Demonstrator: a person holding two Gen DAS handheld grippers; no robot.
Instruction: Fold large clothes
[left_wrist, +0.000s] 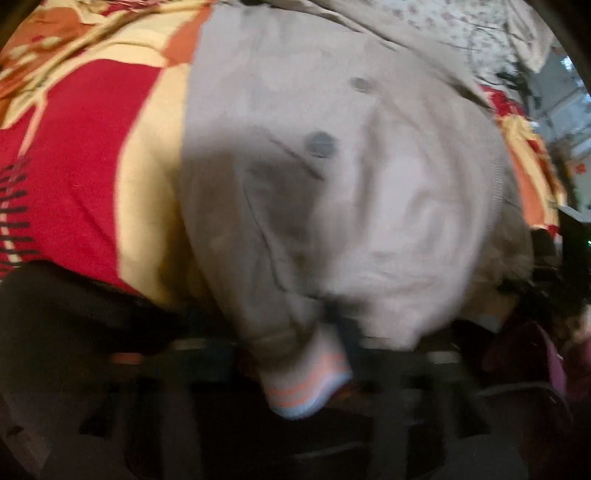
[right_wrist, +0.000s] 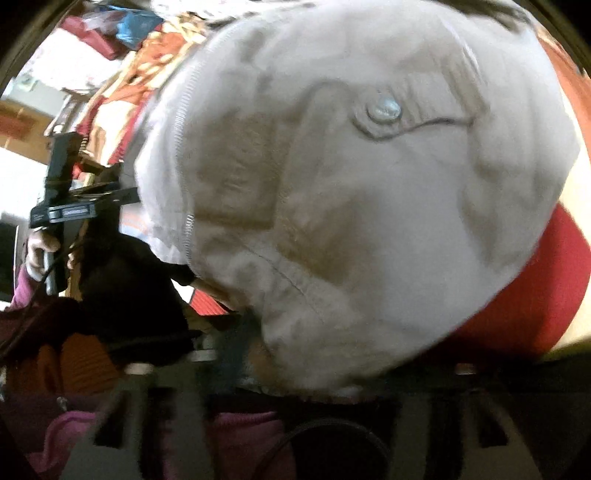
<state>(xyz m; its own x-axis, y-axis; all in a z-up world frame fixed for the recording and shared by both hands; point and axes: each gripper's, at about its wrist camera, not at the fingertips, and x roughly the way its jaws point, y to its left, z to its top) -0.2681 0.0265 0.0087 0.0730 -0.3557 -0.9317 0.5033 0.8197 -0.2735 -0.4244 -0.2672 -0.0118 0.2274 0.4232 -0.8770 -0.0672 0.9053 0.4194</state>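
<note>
Gripping the pale grey jacket (left_wrist: 332, 192) at its striped cuff (left_wrist: 308, 384), your left gripper (left_wrist: 314, 369) had its fingers closed on the white, orange and blue ribbing, low in the left wrist view. That garment lay spread over the red, cream and orange bedspread (left_wrist: 85, 162), a dark button (left_wrist: 320, 144) showing near its middle. Your right gripper (right_wrist: 295, 384) sat at the jacket's (right_wrist: 351, 206) lower edge; cloth bunched over the fingers and the picture was blurred, so I could not tell whether its jaws were closed. A shiny snap (right_wrist: 383, 110) sat high on the fabric there, beside a curved seam. Off to the left of the right wrist view, your left hand (right_wrist: 38, 251) held the other gripper's black handle, with a magenta sleeve (right_wrist: 22, 291) below it
</note>
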